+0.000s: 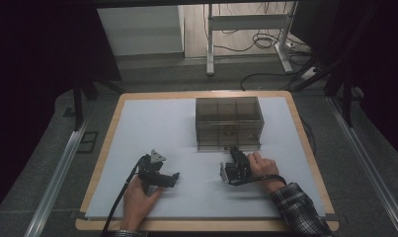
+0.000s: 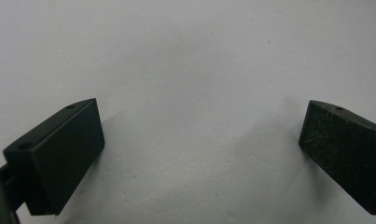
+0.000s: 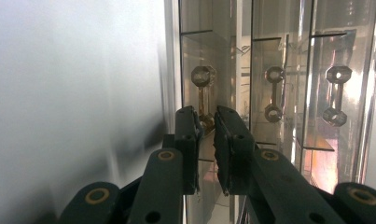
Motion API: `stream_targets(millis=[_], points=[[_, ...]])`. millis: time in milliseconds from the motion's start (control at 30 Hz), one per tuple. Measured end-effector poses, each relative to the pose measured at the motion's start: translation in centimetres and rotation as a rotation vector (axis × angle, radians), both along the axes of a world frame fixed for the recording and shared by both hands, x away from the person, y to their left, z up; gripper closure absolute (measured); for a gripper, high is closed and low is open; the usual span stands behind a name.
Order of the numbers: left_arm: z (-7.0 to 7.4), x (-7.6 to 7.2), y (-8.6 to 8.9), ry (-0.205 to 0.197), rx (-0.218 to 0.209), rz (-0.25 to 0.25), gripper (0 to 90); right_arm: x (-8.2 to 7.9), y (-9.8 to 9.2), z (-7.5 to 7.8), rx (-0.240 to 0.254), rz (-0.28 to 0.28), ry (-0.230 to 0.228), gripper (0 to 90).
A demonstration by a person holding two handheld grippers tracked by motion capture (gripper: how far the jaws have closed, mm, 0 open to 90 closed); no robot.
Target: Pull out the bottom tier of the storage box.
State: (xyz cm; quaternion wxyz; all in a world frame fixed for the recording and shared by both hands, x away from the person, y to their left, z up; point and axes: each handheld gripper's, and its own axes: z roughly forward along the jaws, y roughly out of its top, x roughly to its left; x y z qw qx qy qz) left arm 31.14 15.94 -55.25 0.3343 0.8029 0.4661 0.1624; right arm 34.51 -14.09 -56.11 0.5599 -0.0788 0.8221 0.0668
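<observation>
A smoky see-through drawer cabinet [image 1: 229, 122] stands on the white mat [image 1: 152, 133], toward the far middle. My right gripper [image 1: 233, 151] is at the foot of its front, turned on its side. In the right gripper view the right gripper [image 3: 207, 123] is shut on the metal handle [image 3: 202, 88] of the drawer nearest the mat. Two more handles [image 3: 274, 93] [image 3: 337, 95] show beside it. My left gripper [image 1: 176, 176] rests low over the mat at the near left, open. In the left gripper view the left gripper [image 2: 202, 144] has bare mat [image 2: 190, 56] between its wide-apart jaws.
The mat lies on a wooden table [image 1: 107, 148] with edges on all sides. Beyond the far edge stand desk legs [image 1: 210, 44] and loose cables [image 1: 265, 39] on the floor. A metal rail [image 1: 58, 173] runs along the table's left side.
</observation>
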Motion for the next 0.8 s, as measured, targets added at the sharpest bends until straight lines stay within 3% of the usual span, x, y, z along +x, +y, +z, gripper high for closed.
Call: stream_targets(millis=[267,533,800], points=[[0.0,0.0,0.0,0.000,0.000,0.000,0.0,0.0,-0.1,0.1,0.013,0.022,0.035,77.9],[0.0,0.0,0.0,0.000,0.000,0.000,0.0,-0.2,-0.3,0.8,0.021,0.008,0.045,74.5],[0.0,0.0,0.0,0.000,0.000,0.000,0.0,0.0,-0.6,1.6,0.075,0.010,0.117,71.1]])
